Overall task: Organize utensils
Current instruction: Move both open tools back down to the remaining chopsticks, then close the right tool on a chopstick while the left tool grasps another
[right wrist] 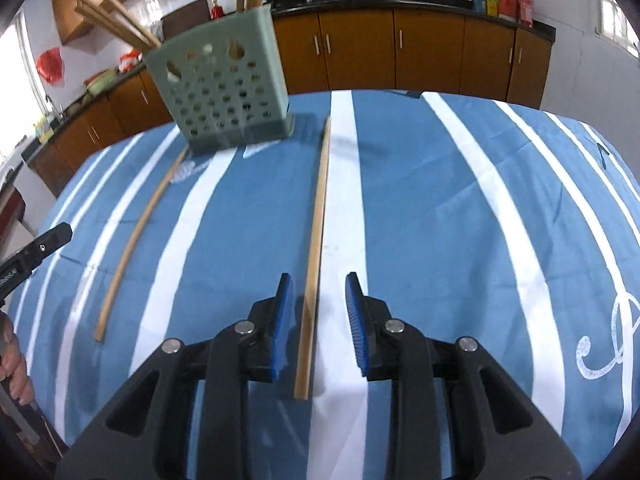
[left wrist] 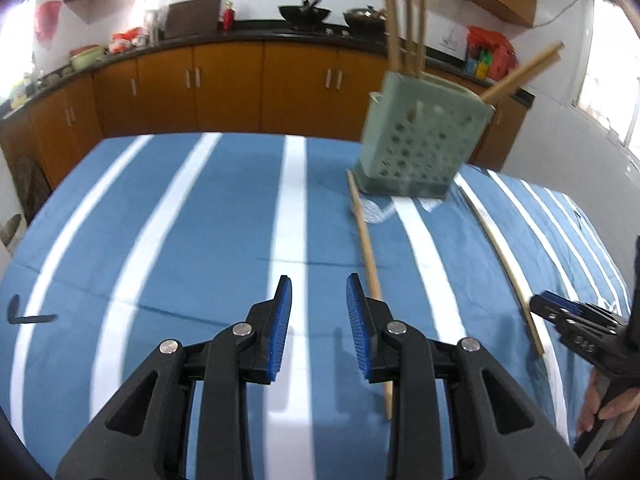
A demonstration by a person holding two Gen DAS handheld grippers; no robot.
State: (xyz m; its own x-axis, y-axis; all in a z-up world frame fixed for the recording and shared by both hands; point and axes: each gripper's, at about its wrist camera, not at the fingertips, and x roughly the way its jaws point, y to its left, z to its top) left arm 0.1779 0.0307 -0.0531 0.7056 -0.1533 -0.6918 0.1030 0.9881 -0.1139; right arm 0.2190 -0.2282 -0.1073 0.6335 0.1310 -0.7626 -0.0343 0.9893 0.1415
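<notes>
Right wrist: gripper (right wrist: pixel 319 324) open astride chopstick (right wrist: pixel 316 240); tablecloth (right wrist: pixel 440 220) rightward bare.

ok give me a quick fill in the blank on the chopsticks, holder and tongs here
1. Loose on the striped cloth lie ____ chopsticks.
2. The green holder has sides full of round ____.
3. A chopstick lies between the blue pads of the ____ tongs.
4. The left tongs hold ____; the other chopstick lies just to their right.

Missing words: two; holes; right; nothing
</notes>
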